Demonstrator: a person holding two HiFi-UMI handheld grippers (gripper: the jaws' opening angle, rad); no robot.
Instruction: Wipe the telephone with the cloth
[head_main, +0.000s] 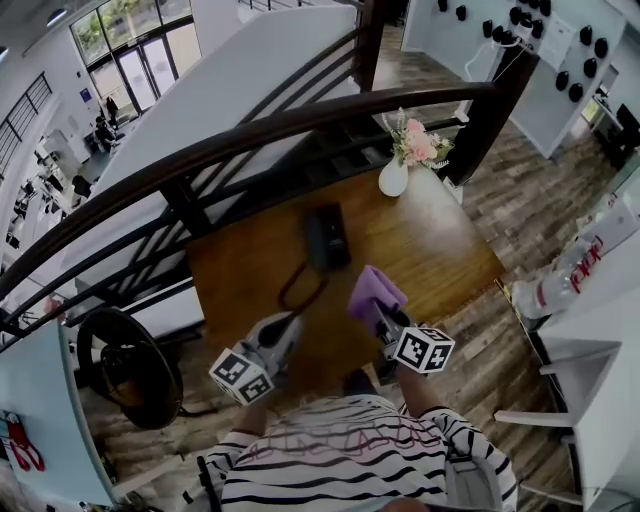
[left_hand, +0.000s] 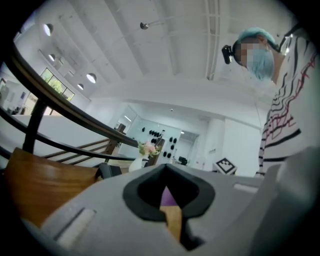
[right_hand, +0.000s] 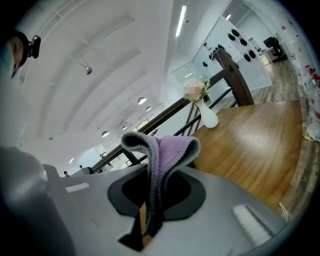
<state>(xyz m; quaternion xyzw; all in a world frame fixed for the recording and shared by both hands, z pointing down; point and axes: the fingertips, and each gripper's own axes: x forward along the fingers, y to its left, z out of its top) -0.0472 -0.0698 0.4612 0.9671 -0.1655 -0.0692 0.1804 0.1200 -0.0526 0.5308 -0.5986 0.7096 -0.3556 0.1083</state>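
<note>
A black telephone (head_main: 327, 237) lies on the wooden table (head_main: 440, 250), with its cord looping toward me (head_main: 300, 285). My right gripper (head_main: 383, 318) is shut on a purple cloth (head_main: 374, 292), holding it over the table just right of the phone's near end. In the right gripper view the cloth (right_hand: 167, 150) folds up out of the shut jaws of the right gripper (right_hand: 150, 210). My left gripper (head_main: 288, 328) hovers near the table's front edge below the cord, shut with nothing in it. In the left gripper view the telephone (left_hand: 107, 171) sits beyond the left gripper (left_hand: 170, 212).
A white vase (head_main: 393, 178) with pink flowers (head_main: 420, 145) stands at the table's far right corner. A dark stair railing (head_main: 250, 135) runs behind the table. A round black stool (head_main: 125, 365) stands left of me and white furniture (head_main: 590, 330) stands to my right.
</note>
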